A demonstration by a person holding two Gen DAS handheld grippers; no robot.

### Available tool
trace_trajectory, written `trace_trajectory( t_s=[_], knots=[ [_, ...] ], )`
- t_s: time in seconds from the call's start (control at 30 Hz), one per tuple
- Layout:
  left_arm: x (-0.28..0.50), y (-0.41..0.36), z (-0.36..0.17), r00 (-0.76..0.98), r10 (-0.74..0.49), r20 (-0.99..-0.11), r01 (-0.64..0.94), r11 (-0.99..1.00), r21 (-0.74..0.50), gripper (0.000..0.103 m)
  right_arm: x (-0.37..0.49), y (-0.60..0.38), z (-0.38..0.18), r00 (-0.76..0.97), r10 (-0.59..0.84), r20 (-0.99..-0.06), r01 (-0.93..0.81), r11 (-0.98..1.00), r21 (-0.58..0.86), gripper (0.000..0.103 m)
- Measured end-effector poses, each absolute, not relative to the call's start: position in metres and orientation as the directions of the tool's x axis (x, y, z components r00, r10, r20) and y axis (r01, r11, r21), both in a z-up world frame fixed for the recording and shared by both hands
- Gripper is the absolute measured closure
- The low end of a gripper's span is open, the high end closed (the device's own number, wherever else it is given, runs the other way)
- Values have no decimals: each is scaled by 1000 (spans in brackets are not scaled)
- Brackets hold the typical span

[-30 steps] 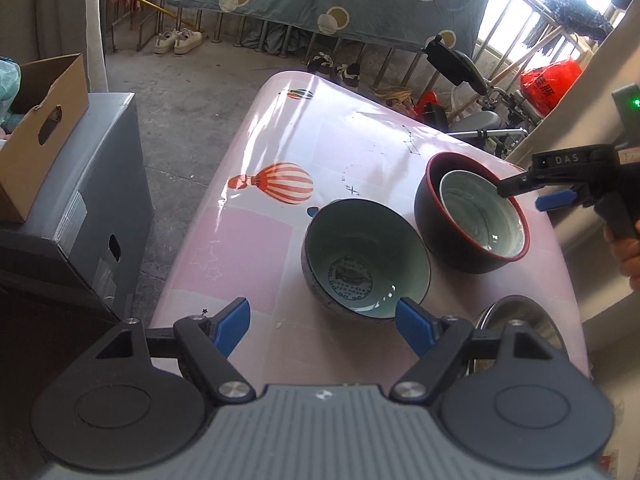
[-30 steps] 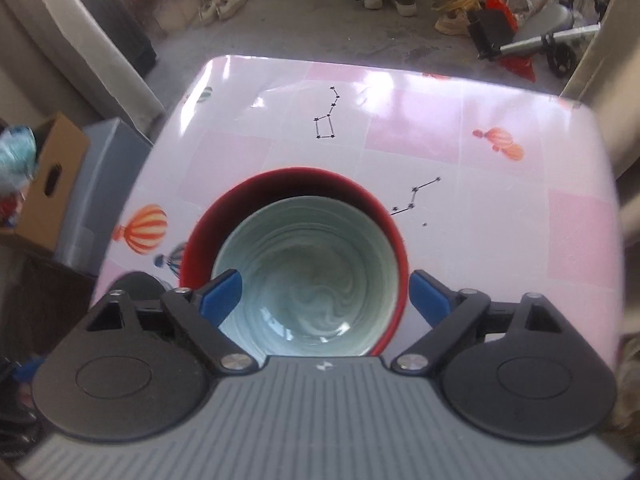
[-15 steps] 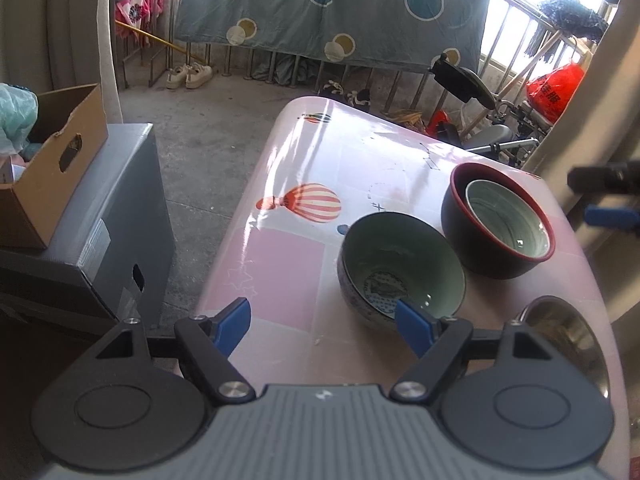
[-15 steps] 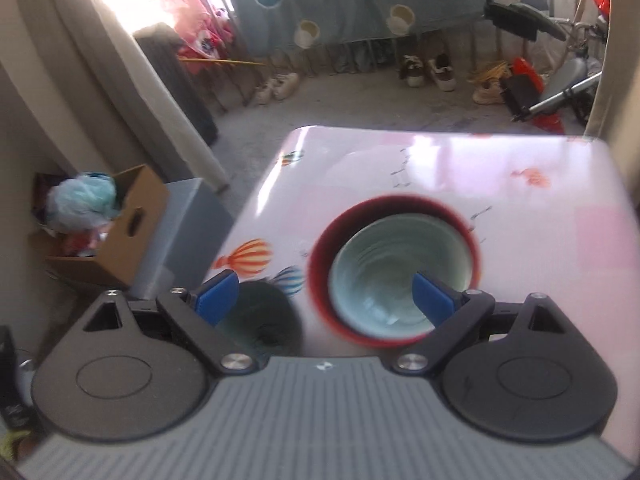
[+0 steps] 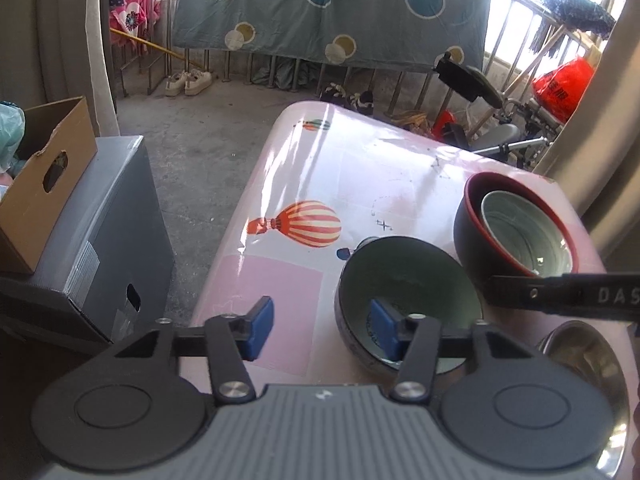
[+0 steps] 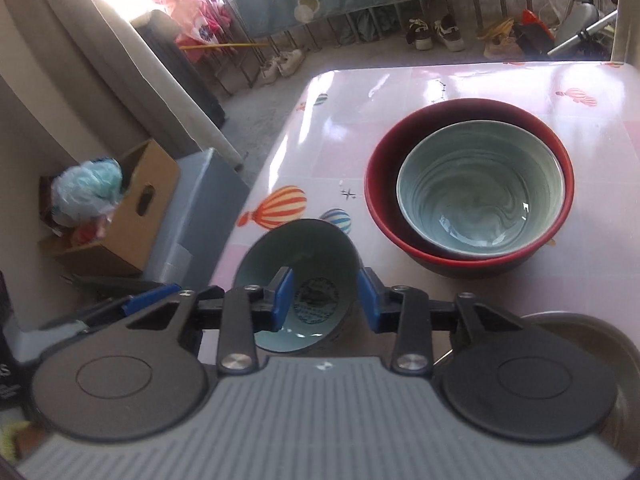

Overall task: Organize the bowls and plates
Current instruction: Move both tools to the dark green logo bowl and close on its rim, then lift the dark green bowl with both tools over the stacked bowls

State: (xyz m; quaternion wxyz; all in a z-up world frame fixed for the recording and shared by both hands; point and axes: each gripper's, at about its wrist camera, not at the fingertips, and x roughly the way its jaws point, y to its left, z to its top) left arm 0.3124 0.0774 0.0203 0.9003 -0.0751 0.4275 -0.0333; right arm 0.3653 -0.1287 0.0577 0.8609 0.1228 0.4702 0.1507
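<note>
both grippers at the small green bowl

our right gripper has its 2 blue pads narrowed across the near right wall of the small green bowl, 1 pad inside and 1 outside; we cannot tell whether they actually pinch it. our left gripper is spread wide, its right pad low in front of the same bowl, its left pad over bare pink table, holding nothing.

around them: the right gripper's black finger crosses the left view just ahead of the red-rimmed dark bowl, which already nests a pale swirled bowl. a steel bowl sits at the table's near right corner. left of the table stand a grey box and a cardboard carton.

half a second ago the right gripper hung wide above the nested pair; it has since dropped to the small bowl and narrowed, and the left gripper's opening has shrunk slightly.

the small bowl is glossy green inside with a dark round print on its floor, upright, just left of the nested pair.
</note>
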Motion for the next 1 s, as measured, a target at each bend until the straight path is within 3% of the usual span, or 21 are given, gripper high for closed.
trace_trajectory(
  t_s=[0.13,0.3,0.6,0.8,0.9,1.0],
  knots=[
    [321,75,9,601,-133,-788,-5,985,-170,74,373,-120,42,502,330,-799,-137,943,304,86],
    [323,74,6,582,-176,-794,-4,976,-219,94,378,-114,31,495,320,-808,-150,947,283,96],
    [316,79,8,566,-226,-793,-6,960,-279,93,374,-104,35,476,344,-809,-208,938,276,101],
    [323,80,3,556,-190,-809,-20,970,-242,77,383,-120,39,490,305,-816,-141,952,271,93],
    [328,78,-2,546,-184,-817,-20,972,-233,77,388,-122,32,476,303,-825,-126,953,277,90],
    [331,75,-5,541,-195,-818,-15,971,-241,87,394,-120,22,449,310,-838,-119,950,288,90]
  ],
)
